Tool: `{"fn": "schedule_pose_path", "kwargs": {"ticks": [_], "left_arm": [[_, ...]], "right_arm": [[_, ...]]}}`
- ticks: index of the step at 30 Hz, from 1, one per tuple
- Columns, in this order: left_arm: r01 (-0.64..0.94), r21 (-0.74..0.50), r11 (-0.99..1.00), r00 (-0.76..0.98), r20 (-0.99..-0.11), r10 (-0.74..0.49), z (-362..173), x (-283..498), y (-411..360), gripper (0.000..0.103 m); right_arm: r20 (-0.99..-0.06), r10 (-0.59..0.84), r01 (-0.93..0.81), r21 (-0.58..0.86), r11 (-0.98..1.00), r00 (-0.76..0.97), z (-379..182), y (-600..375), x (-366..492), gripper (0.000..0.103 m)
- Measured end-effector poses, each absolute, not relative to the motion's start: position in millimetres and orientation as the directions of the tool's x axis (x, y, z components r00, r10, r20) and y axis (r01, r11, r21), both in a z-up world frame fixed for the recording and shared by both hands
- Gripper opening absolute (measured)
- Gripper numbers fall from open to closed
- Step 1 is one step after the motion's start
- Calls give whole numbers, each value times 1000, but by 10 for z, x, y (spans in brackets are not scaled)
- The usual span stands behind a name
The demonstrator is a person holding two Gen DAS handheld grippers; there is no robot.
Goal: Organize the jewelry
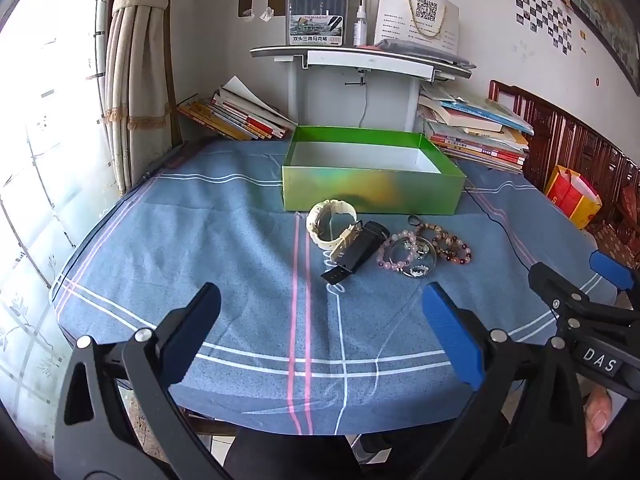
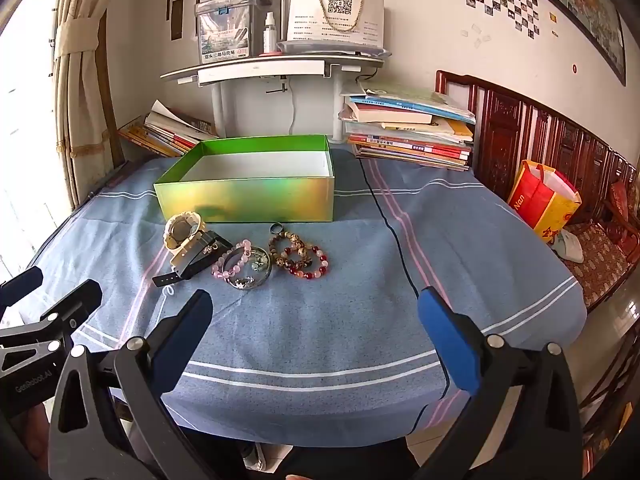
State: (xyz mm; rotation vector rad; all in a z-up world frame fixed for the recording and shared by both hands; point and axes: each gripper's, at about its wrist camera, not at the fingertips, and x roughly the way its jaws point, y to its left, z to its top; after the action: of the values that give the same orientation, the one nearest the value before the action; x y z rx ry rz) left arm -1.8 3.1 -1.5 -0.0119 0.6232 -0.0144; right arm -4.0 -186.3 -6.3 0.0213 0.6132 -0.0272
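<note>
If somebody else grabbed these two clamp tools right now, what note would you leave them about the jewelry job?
Left gripper: open, empty, above the near edge of the table.
Right gripper: open, empty, alongside it.
Green box: open, inside looks empty.
In front of the box on the blue cloth: cream watch, black watch, pink bead bracelet, silver bangle, red and brown bead bracelets, all bunched together.
Done: nothing moved into the box, as far as visible.
Left: probably every piece still needs sorting into the box.

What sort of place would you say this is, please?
Probably a room in a home: a cloth-covered table, book stacks against the wall, a tied curtain and carved wooden seating.
</note>
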Motion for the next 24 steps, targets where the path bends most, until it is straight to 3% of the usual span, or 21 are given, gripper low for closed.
{"fn": "schedule_pose_path", "kwargs": {"ticks": [24], "left_arm": [[13, -11, 1000, 806, -591, -17, -44, -15, 36, 99]], "right_arm": [[-580, -8, 25, 21, 999, 815, -97, -1858, -42, 100]]}}
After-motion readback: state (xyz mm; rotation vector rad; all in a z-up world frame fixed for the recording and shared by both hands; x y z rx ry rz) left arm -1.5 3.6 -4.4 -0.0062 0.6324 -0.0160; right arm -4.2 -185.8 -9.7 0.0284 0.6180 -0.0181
